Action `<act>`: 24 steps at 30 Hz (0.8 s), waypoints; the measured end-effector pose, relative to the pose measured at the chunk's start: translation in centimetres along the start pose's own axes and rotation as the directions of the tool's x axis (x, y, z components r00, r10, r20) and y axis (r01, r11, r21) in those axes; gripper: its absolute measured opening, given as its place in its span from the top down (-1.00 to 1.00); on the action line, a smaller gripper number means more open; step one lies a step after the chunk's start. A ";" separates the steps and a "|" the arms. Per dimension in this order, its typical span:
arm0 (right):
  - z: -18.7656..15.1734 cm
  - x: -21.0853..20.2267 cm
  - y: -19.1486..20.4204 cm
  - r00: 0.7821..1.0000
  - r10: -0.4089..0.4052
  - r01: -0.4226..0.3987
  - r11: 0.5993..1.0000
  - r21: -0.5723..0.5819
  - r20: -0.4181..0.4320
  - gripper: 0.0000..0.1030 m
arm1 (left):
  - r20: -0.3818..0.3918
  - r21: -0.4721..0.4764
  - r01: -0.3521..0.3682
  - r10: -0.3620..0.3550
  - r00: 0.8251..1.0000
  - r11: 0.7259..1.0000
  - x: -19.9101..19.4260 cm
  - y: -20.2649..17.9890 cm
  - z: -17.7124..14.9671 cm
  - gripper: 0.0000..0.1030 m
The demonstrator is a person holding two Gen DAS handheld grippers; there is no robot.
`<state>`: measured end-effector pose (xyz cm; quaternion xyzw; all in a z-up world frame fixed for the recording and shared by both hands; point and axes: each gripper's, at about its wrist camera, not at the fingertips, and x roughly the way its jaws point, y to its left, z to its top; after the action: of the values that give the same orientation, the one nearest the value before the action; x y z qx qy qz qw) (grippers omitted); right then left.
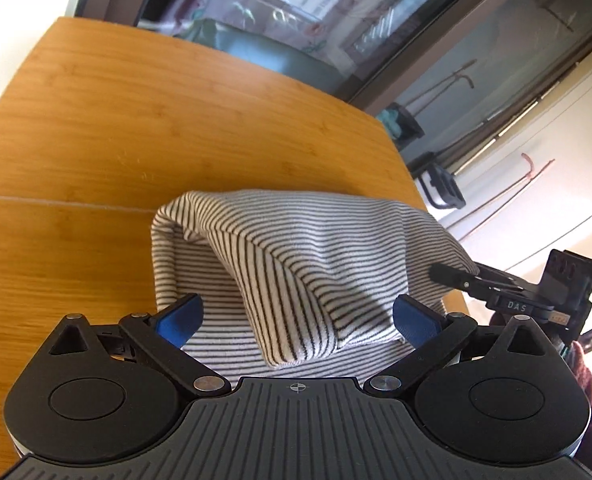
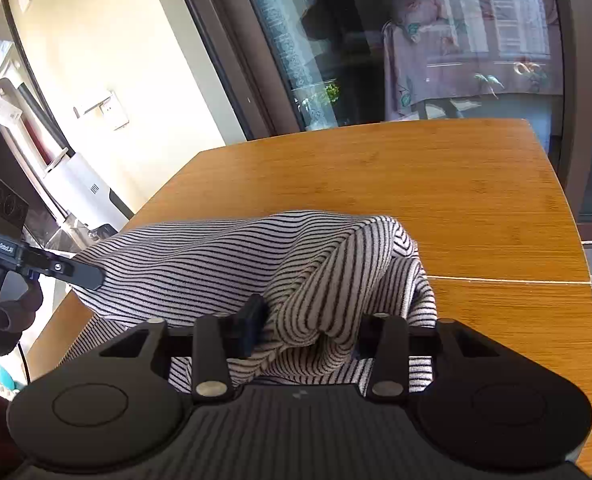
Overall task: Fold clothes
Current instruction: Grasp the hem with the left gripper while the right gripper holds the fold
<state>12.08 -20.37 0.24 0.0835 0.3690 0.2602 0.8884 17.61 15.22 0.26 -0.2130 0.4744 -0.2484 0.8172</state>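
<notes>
A black-and-white striped garment (image 1: 296, 256) is lifted in a hump over the near edge of the wooden table (image 1: 135, 120). My left gripper (image 1: 296, 318) has its blue pads wide apart, with a fold of the striped cloth hanging between them. My right gripper (image 2: 308, 332) has its fingers drawn in on a bunched fold of the garment (image 2: 215, 264). The right gripper also shows at the right of the left wrist view (image 1: 456, 276), its finger against the cloth edge. The left gripper shows at the left of the right wrist view (image 2: 75, 274), its finger on the cloth.
The table (image 2: 456, 184) stretches ahead, with a seam line across it. Glass sliding doors (image 2: 376, 40) stand beyond its far edge. A white appliance (image 2: 79, 192) and a wall are off the table's left side in the right wrist view.
</notes>
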 end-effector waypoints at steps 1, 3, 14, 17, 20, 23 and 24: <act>0.1 0.6 0.1 1.000 0.006 -0.006 1.000 -0.008 -0.004 0.46 | -0.003 -0.006 0.005 -0.005 1.000 1.000 0.6 0.2 0.2 -0.73; 1.0 2.0 -0.3 1.000 0.018 -0.018 1.000 0.020 0.008 0.56 | -0.004 -0.012 0.032 -0.032 0.999 0.999 1.7 0.7 0.8 -0.25; 7.9 2.6 -0.8 0.986 0.014 -0.019 0.999 0.030 0.166 0.67 | 0.178 0.105 -0.032 0.012 0.984 0.994 2.1 -1.4 8.3 0.13; 6.7 0.6 0.1 0.986 0.052 -0.055 0.998 0.015 0.160 0.67 | 0.193 0.157 -0.030 -0.001 0.981 0.987 0.6 -2.4 7.2 0.13; 4.5 -1.2 1.1 0.987 0.085 -0.086 0.996 0.006 0.139 0.67 | 0.179 0.171 -0.023 -0.008 0.984 0.985 -0.5 -2.9 5.1 0.13; 2.8 -2.3 1.2 0.986 0.107 -0.111 0.993 0.026 0.129 0.67 | 0.152 0.165 -0.002 -0.023 0.988 0.986 -1.0 -2.7 3.0 0.13; 2.2 -2.4 1.1 0.987 0.110 -0.116 0.992 0.045 0.122 0.66 | 0.143 0.162 0.005 -0.029 0.989 0.987 -1.1 -2.6 2.4 0.12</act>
<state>11.76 -20.60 3.72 0.1424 0.3167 0.2949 0.8902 18.68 14.17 3.61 -0.1675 0.3903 -0.2768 0.8620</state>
